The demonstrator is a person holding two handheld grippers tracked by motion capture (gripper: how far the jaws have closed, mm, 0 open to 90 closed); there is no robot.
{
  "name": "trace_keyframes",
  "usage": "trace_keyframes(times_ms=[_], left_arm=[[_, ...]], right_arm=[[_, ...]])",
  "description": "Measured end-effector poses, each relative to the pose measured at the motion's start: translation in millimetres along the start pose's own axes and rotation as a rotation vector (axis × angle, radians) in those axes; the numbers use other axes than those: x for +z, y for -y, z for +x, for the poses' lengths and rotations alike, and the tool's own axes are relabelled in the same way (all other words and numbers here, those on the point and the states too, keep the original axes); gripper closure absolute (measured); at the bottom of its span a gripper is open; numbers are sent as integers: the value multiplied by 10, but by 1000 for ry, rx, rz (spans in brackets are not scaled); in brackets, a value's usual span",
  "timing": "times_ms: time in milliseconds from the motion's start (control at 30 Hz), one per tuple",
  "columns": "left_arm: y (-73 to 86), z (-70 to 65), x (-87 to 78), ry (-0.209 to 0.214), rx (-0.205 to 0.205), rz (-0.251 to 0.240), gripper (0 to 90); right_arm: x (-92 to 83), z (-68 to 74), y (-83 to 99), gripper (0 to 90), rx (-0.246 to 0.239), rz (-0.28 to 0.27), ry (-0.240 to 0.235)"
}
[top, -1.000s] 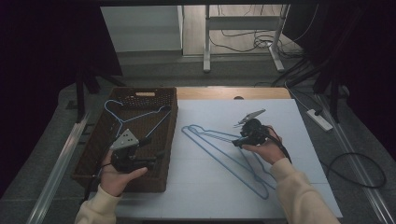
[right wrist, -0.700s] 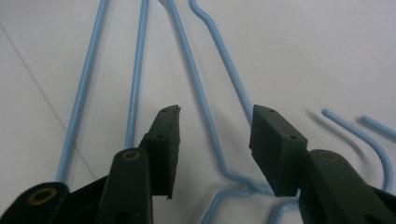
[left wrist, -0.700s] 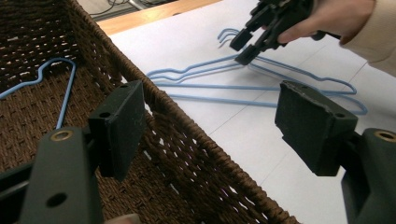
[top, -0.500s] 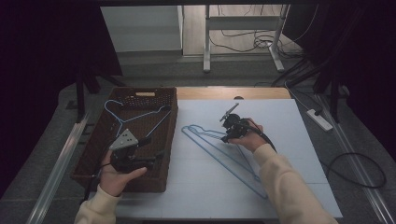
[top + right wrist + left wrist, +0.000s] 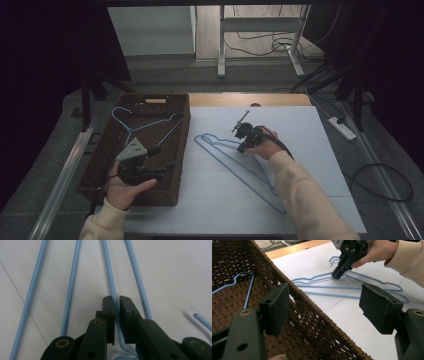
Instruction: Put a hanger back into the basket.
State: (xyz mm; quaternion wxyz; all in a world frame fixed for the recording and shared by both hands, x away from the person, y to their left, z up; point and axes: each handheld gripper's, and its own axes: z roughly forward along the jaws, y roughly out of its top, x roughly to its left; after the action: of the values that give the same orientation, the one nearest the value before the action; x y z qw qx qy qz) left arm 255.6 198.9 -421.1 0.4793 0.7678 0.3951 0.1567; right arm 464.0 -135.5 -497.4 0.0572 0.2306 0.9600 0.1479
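Observation:
Blue wire hangers lie stacked on the white sheet. My right gripper points down at them near their hook end. Its jaws have just been closing and now pinch one blue wire between the pads; in the right gripper view the gripper is shut on it. Another blue hanger lies inside the brown wicker basket. My left gripper hovers over the basket's near right corner, open, with nothing between its pads. The left gripper view also shows the right gripper on the hangers.
The basket's woven rim stands between my left gripper and the sheet. A wooden strip of table runs along the far edge. On the floor to the right lie a power strip and cables.
The right gripper moved left and down onto the hangers and its jaws closed on a wire. The left hand kept still.

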Motion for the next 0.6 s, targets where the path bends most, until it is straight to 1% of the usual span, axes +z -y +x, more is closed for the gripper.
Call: trace_keyframes(times_ms=[33,67,100,167,233,300,333,367,400,433,467,567,600], left_arm=[[0,1,-1,0,0,0,250],[0,1,-3,-1,1,-1,250],[-1,2,-4,-1,-1,-2,250],[-2,1,-6,-1,-1,-4,251],[-2,-1,-4,0,-1,-3,251],[-3,-4,-3,0,-2,-3,251],[-4,-7,-6,0,-1,-3,252],[-4,-7,-6,0,-1,-3,252],[-5,-9,-8,0,-1,-4,252],[-6,-10,-10,0,0,-6,252],[-8,-10,-15,0,0,-7,253],[-9,-5,-21,-4,-1,-8,253],[-9,-5,-21,-4,-1,-8,253]], right_arm=[[-2,7,-7,861,-6,10,3],[-4,13,-12,874,-1,15,6],[-25,15,-15,876,45,23,2],[-42,16,-12,876,48,27,6],[-89,13,5,876,63,25,-4],[-151,0,30,877,92,19,-13],[-233,-14,55,877,121,5,-14],[-233,-14,55,877,121,5,-14],[-282,-19,66,878,137,-5,-18],[-332,-20,78,878,149,-22,-16],[-434,-28,100,878,173,-52,-25],[-528,-22,118,878,190,-94,-41],[-528,-22,118,878,190,-94,-41]])
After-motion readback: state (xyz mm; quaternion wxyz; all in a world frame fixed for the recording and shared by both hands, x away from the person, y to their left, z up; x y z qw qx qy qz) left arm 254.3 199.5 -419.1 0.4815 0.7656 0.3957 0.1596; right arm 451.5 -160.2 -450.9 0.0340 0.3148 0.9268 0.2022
